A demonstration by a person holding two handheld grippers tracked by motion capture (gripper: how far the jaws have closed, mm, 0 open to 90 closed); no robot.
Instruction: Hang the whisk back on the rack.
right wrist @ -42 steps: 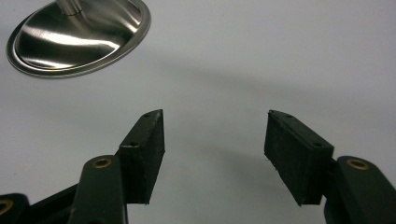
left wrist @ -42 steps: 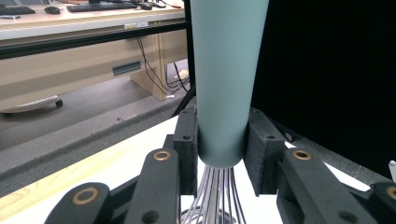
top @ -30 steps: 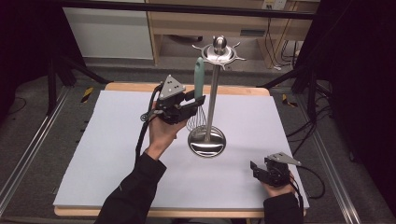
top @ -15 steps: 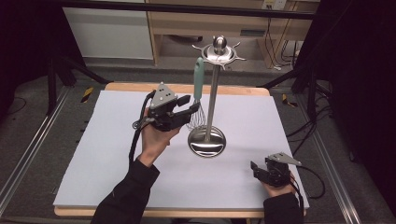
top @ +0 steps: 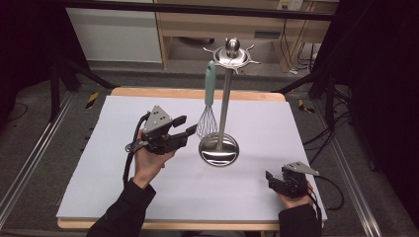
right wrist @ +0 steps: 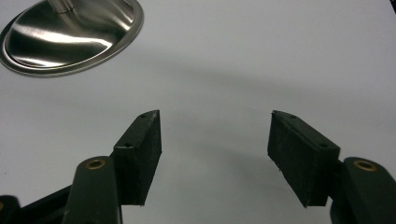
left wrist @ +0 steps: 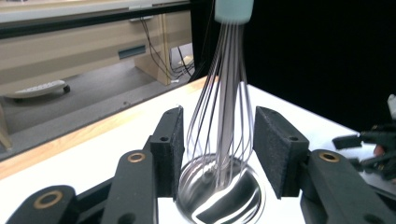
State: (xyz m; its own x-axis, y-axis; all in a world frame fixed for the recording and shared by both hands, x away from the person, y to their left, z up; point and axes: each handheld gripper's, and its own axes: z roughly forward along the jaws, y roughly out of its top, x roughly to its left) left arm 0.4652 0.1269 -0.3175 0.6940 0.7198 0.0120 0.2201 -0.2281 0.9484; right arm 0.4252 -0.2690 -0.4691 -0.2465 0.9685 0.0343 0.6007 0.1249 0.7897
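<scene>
Since the earlier frames, left gripper (top: 182,132) has drawn back and down from the whisk (top: 208,118), jaws just opening; wires are seen between the pads (left wrist: 275,149) without touching them (released). One whisk hangs on one steel stand (top: 220,148), left of its pole, wire end above the base. Right gripper (top: 271,178), near the stand's base, gapes wide and empty. Whisk handle is cropped in the left gripper view.

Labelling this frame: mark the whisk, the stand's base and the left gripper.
whisk (top: 207,123), high view, on its wire loops.
stand's base (top: 219,149), high view, on the round steel foot.
left gripper (top: 186,127), high view, between its fingers.
</scene>
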